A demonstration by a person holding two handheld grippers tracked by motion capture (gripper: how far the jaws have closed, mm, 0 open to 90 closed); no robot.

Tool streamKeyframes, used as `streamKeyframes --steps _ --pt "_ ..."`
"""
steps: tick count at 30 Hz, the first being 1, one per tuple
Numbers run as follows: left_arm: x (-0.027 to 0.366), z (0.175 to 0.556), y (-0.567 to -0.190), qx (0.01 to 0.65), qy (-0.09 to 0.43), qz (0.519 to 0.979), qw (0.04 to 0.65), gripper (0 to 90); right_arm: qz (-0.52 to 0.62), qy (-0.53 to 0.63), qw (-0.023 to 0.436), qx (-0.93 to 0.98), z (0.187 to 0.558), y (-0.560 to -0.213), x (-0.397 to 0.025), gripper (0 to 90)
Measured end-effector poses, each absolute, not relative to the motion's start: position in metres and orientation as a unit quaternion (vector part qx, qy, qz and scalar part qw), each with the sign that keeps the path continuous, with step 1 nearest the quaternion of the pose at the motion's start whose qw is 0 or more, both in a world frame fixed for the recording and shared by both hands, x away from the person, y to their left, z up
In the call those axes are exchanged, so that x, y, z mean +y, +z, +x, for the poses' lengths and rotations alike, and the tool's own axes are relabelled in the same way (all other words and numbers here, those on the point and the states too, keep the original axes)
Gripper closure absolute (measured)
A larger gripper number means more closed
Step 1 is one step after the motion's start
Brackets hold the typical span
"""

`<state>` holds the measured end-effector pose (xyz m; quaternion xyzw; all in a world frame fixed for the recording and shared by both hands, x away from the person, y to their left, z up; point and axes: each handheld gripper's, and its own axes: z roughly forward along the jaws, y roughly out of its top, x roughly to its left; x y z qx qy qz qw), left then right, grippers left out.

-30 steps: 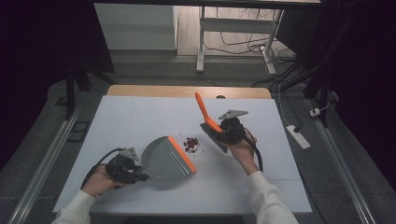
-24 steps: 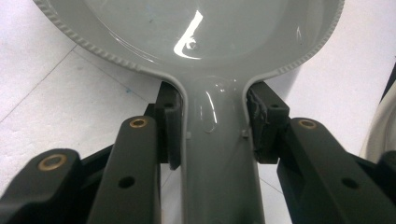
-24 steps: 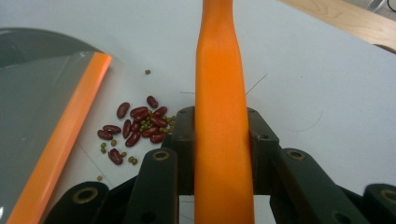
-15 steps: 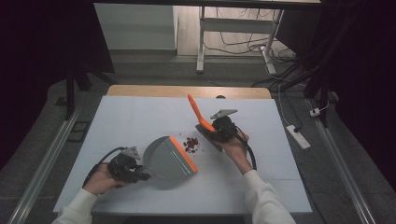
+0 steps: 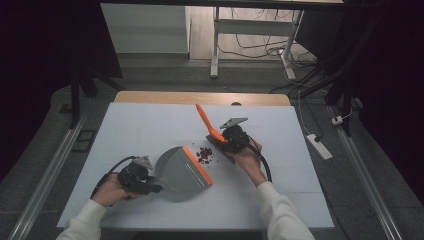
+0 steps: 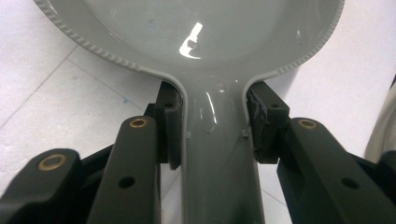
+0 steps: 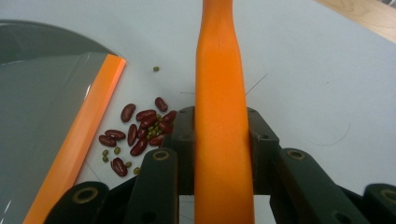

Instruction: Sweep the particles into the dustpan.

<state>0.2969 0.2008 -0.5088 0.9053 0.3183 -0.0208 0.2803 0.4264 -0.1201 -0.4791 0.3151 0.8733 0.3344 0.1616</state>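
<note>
- You are at the sweeping step, as I judge it: the beans [image 7: 140, 133] lie in a small heap on the table [image 5: 150, 130], just beside the orange lip of the dustpan [image 5: 182, 170] and not yet on it.
- Your left tool [image 6: 212, 123] is clamped on the dustpan's grey handle, one jaw pressed to each side of the neck (low in the left gripper view).
- Your right tool [image 7: 219, 135] is closed around the orange handle of the brush [image 5: 206, 120], which slants up towards the top of the high view; its head is hidden behind the tool.
- In the high view the heap sits near centre frame, between the two tools; a lone green bean lies a little above it in the right gripper view.
- Next, I would judge, you need the brush head low behind the heap, then a stroke towards the lip at lower left, with the pan kept flat.
- Your left hand [image 5: 112, 187] rests low at lower left; your right hand [image 5: 247, 157] reaches in from lower right, wrist raised.
</note>
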Motion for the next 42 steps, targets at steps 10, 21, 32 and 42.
streamKeyframes --steps 10,21,32,42 --pt "0.199 0.298 -0.512 0.318 -0.022 0.906 0.278 61.6 0.308 0.328 0.157 0.879 0.426 -0.484 -0.113 69.8" --pt "0.198 0.298 -0.512 0.317 -0.024 0.907 0.275 61.7 0.294 0.326 0.155 0.885 0.421 -0.486 -0.103 69.7" --pt "0.197 0.298 -0.514 0.317 -0.024 0.908 0.273 61.7 0.285 0.324 0.154 0.889 0.418 -0.486 -0.099 69.7" --pt "0.197 0.298 -0.513 0.319 -0.023 0.907 0.276 61.7 0.279 0.327 0.145 0.891 0.415 -0.486 -0.096 69.7"
